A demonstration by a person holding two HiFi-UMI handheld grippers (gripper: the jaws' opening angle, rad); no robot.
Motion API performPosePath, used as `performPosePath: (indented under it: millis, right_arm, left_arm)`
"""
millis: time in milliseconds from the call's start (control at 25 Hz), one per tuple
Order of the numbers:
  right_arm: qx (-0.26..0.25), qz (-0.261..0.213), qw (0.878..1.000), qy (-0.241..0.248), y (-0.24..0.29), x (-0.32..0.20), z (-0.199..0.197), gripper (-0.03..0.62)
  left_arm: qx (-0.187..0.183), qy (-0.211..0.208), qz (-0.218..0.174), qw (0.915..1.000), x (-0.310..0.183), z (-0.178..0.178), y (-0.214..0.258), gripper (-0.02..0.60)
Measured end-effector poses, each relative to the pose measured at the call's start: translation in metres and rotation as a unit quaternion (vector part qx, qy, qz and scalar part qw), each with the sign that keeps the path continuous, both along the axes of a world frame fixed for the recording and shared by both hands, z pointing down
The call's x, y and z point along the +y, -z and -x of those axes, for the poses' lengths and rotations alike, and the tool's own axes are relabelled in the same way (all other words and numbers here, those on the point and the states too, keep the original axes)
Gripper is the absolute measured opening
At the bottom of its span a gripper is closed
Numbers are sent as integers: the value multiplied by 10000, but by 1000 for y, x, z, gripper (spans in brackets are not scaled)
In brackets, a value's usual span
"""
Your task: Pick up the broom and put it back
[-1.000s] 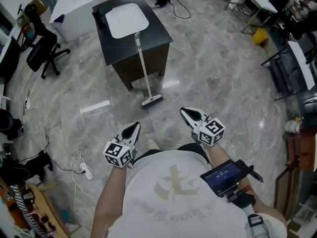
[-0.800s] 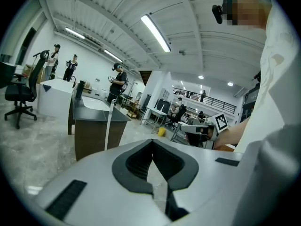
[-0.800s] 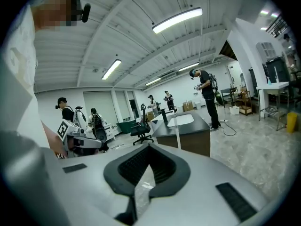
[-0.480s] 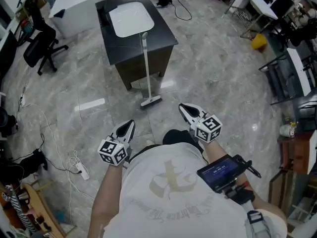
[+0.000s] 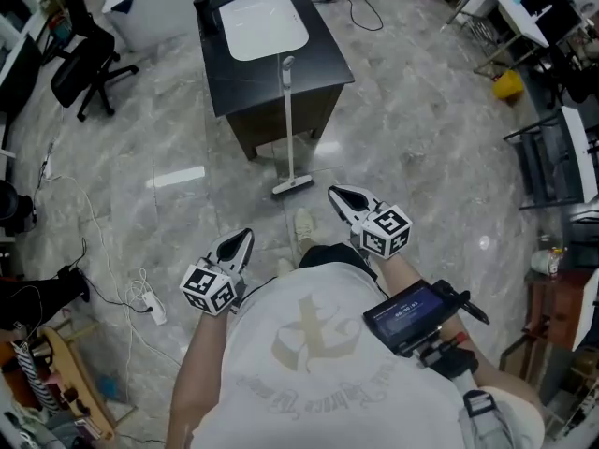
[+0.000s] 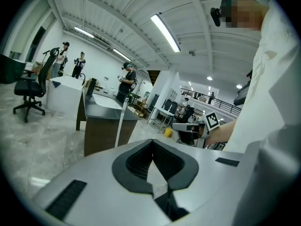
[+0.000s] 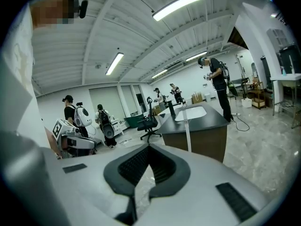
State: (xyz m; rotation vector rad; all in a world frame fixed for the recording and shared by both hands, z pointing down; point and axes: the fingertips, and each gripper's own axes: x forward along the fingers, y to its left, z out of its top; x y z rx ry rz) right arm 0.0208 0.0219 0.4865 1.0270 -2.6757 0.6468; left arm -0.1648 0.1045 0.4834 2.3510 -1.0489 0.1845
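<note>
Broom [image 5: 289,124] stands upright against the front edge of the dark desk [image 5: 328,59], its head on the floor. It is nearer than a second ago, so the walk-up is closing but no grasp has begun. The left gripper [image 5: 241,239] and right gripper [image 5: 339,195] are held out ahead of the body, still short of the handle, fingers closed on nothing. Where the broom belongs is not visible, and its head is too small to make out in detail.
</note>
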Motion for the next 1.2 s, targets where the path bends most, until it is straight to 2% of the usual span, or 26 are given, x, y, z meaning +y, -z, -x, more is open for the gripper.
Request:
performPosePath:
  millis: [320,800,1040,1200]
  right_arm:
    - [252,-193,9976,621,-4,-53,30,17]
    - [-35,-59,9971,756,-12,-125,16,17]
    - [-31,-30,9952,975,-22,-146,23,17]
    - [82,-5,9949,1002,-27,-145,22,17]
  left_arm:
    - [-280,76,26,9996,-63,-6,3,11]
    - [-588,44,131,9982,-138,-43,10,12]
    - [-641,391,290,9968,-149,-41,2,11]
    - [-685,595,373,9952,-136,-37,1,12]
